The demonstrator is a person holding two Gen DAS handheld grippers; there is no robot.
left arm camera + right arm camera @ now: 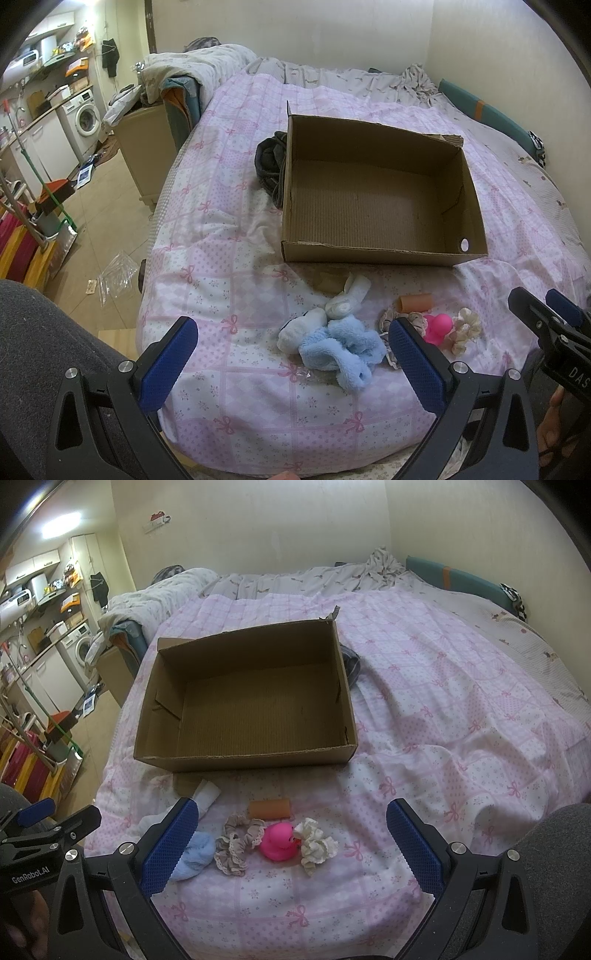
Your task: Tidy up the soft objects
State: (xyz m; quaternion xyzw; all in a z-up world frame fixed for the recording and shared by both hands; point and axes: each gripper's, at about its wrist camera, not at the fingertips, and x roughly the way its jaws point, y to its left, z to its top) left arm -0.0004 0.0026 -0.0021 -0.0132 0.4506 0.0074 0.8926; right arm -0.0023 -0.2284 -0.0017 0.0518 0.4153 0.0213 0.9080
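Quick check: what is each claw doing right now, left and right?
Left claw: open, holding nothing.
Right claw: open, holding nothing.

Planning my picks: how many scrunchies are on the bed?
2. A beige lace-trimmed scrunchie lies left of the pink duck, touching it; a cream scrunchie lies against the duck's right side. More could hide under the blue fleece.

Both wrist views face bed (229,266) foot-on, sharing box (255,753).
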